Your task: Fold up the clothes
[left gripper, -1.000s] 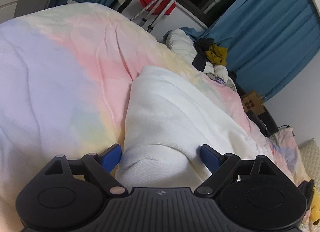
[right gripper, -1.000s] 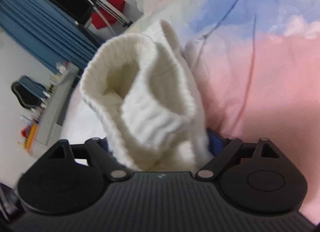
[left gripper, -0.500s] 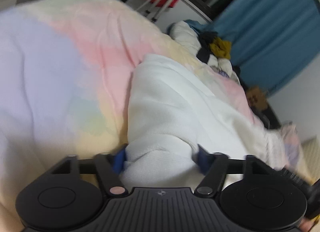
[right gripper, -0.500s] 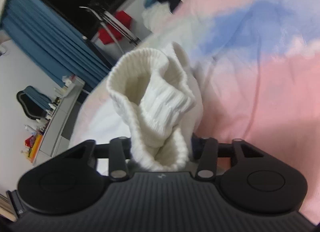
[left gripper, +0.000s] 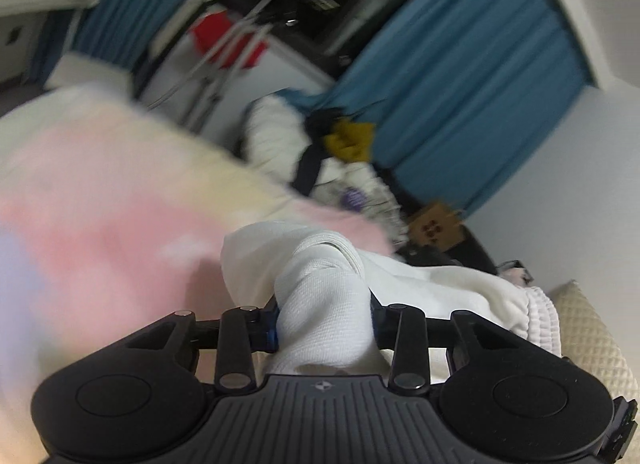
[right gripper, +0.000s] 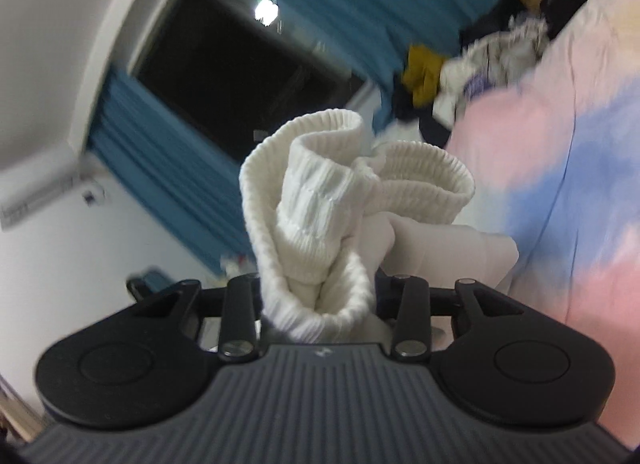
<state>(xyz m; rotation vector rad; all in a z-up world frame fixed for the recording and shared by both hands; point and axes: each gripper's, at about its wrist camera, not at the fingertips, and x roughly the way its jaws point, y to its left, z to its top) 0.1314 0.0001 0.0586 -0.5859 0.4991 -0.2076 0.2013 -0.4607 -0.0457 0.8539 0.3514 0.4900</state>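
Observation:
A white knit sweater [left gripper: 432, 284] lies bunched on the pastel bedcover [left gripper: 100, 203], with one part lifted. In the left wrist view my left gripper [left gripper: 324, 316] has a thick fold of that white cloth between its blue pads. Its jaws are closing and the pads press into the fabric. In the right wrist view my right gripper [right gripper: 320, 296] holds the sweater's ribbed hem [right gripper: 320, 199], which stands up in loops above the fingers. Its jaws are closing too, squeezing the ribbed knit. The fingertips are mostly hidden by cloth.
A pile of other clothes [left gripper: 344, 143] sits at the far end of the bed, before blue curtains [left gripper: 480, 63]. A drying rack [left gripper: 224, 63] and a cardboard box [left gripper: 434, 223] stand beyond. A cream pillow [left gripper: 592, 344] lies at the right.
Both grippers went from wide open around the sweater to pinched on it. Both then rose, lifting the cloth off the bedcover, and the right view tipped up toward the window.

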